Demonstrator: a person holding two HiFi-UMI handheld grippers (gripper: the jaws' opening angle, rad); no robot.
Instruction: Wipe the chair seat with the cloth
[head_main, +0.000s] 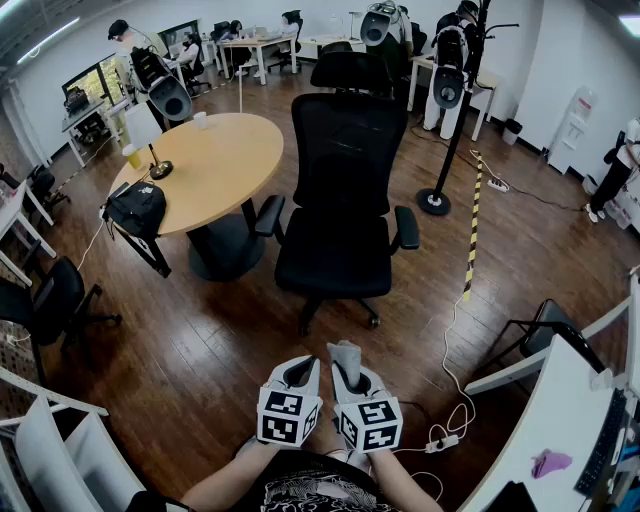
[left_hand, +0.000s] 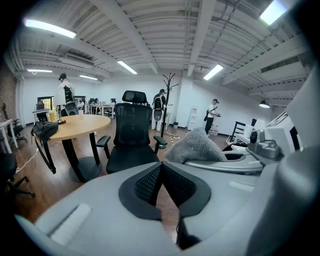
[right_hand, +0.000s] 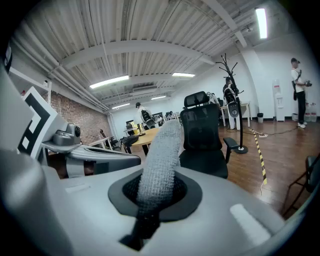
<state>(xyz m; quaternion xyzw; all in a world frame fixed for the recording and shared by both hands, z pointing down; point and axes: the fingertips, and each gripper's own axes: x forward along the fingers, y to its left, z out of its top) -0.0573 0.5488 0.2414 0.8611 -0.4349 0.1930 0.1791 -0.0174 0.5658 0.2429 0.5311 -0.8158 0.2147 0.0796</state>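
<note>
- While the wood floor (head_main: 200, 340) lies open between the person and the black mesh office chair (head_main: 345, 150), the wiping has not begun. Both grippers hang close to the person's body, well apart from the chair.
- The chair seat (head_main: 335, 262) faces the person squarely, with an armrest out to either side and a round wooden table (head_main: 215, 160) just beside one of them. The best approach is probably straight in from the front, between the armrests.
- The left gripper (head_main: 299, 372) has its jaws pressed together on nothing, so it could steady the backrest if the seat swivels under the strokes.
- The right gripper (head_main: 350, 376) is clamped on a grey knitted cloth (right_hand: 161, 150), which sticks up past the jaw tips as a narrow roll.
- That roll offers little contact. Laying its free end flat on the seat and dragging it in overlapping passes looks sounder, with pressure light enough not to pull it from the jaws.
</note>
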